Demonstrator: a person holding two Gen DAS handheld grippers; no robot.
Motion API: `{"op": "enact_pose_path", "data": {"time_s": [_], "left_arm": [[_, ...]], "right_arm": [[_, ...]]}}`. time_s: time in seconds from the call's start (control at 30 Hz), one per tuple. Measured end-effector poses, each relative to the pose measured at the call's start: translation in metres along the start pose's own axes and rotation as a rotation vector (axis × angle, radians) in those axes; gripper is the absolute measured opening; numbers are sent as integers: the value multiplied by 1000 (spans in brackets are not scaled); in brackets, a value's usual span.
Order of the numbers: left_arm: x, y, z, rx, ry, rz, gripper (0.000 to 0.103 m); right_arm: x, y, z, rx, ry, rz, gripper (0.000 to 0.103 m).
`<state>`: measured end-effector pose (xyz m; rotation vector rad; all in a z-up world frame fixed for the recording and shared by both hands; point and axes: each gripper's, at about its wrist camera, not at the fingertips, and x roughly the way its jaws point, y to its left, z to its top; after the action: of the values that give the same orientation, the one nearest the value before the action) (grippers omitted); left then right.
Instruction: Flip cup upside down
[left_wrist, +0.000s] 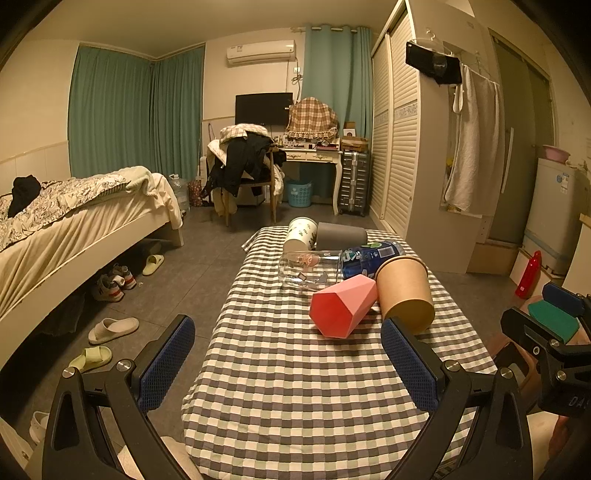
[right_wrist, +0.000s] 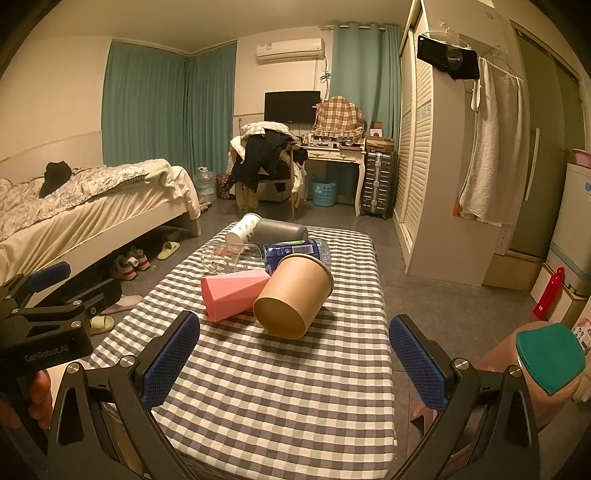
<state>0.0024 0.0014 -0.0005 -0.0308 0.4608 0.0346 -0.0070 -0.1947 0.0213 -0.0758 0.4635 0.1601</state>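
Observation:
Several cups lie on their sides on the checkered table (left_wrist: 295, 387): a brown paper cup (left_wrist: 406, 291) (right_wrist: 293, 295), a pink faceted cup (left_wrist: 341, 308) (right_wrist: 234, 293), a clear glass (left_wrist: 310, 267) (right_wrist: 231, 256), a grey cup (left_wrist: 341, 236) (right_wrist: 280, 230) and a white printed cup (left_wrist: 300, 233) (right_wrist: 242, 228). My left gripper (left_wrist: 288, 365) is open and empty, short of the pink cup. My right gripper (right_wrist: 295, 362) is open and empty, just short of the brown cup's base.
A blue bottle (left_wrist: 373, 256) (right_wrist: 295, 253) lies among the cups. A bed (left_wrist: 74, 229) stands at the left with shoes and slippers (left_wrist: 110, 328) on the floor. A wardrobe (left_wrist: 406, 147) and a red bottle (left_wrist: 528, 275) are at the right.

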Motion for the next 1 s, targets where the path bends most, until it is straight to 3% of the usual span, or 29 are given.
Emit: {"op": "enact_pose_path", "data": {"time_s": [0.57,1.0], "left_arm": [[1,-1,0,-1,4,0,103],[14,10,-2,2,30,30,103]], "right_arm": [[1,7,-2,-5,5,5,103],[19,1,14,-39,25,60,103]]}}
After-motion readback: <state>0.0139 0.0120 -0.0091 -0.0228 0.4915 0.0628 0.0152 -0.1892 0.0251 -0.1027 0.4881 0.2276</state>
